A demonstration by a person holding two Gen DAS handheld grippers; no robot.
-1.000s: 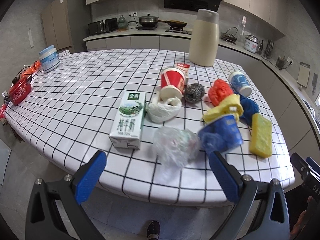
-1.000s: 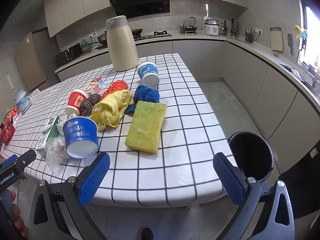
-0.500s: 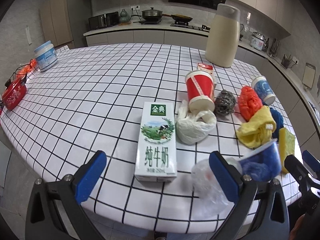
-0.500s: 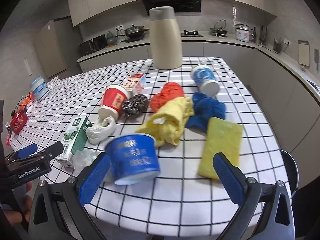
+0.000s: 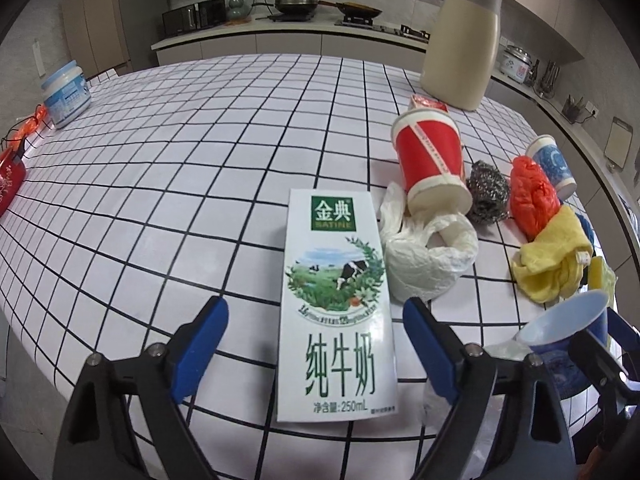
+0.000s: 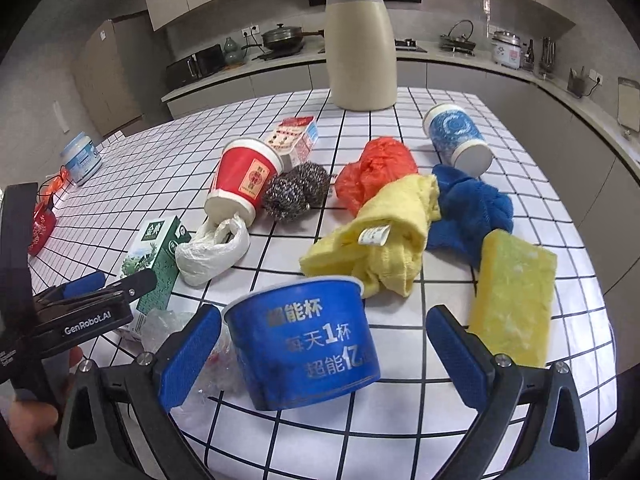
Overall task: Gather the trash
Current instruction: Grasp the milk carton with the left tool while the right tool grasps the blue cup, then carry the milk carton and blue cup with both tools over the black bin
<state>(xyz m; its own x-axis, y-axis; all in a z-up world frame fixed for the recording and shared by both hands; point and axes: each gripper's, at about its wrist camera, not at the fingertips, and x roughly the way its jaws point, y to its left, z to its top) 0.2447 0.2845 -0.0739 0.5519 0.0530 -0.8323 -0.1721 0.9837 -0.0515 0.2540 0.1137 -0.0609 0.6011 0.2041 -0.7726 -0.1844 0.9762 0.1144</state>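
Note:
My left gripper is open, its blue pads on either side of a white and green milk carton that lies flat on the checked table. My right gripper is open around a blue paper cup that lies on its side near the table's front edge. A crumpled white plastic bag, a tipped red paper cup and a clear plastic wrapper lie between them. The left gripper's body shows in the right wrist view beside the carton.
A steel scourer, an orange bag, a yellow cloth, a blue cloth, a yellow sponge, a blue-white cup and a small red-white carton lie behind. A tall cream jug stands at the back.
Both grippers have moved forward and lower over the table. The left now straddles the milk carton and the right straddles the blue cup. Both stay open.

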